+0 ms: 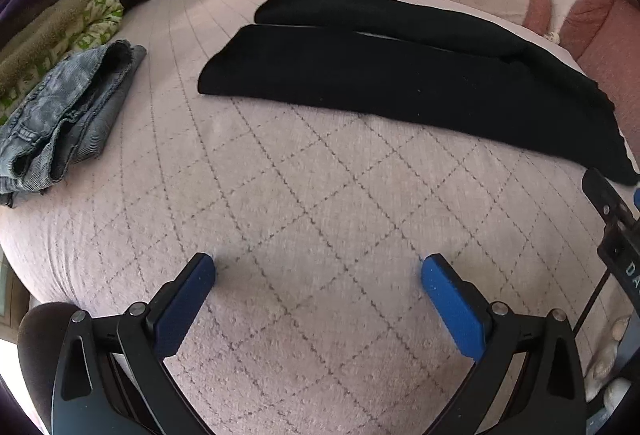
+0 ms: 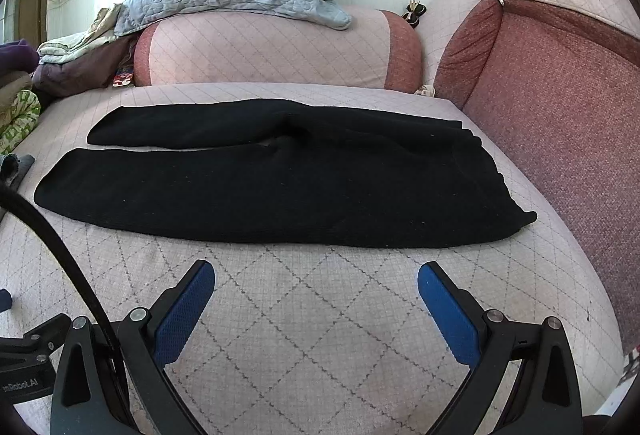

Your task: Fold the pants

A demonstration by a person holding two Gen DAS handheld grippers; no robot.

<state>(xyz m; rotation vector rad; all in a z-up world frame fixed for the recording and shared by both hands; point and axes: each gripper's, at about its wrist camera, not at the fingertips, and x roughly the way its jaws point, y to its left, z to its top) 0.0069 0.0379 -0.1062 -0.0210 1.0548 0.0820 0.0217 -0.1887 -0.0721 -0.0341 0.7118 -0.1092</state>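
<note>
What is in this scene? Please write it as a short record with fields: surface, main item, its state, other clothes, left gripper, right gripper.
surface: quilted pink sofa seat
main item: black pants
state: spread flat, both legs side by side, not yet folded
other clothes: folded grey jeans at the left, apart from the pants
left gripper: open, above bare seat, holding nothing
right gripper: open, near the pants' front edge, holding nothing

Bare quilted cushion (image 2: 304,315) left free before the black pants (image 2: 280,187), folded jeans (image 1: 68,115) crowding the left, backrest (image 2: 560,123) apparently hemming the right
</note>
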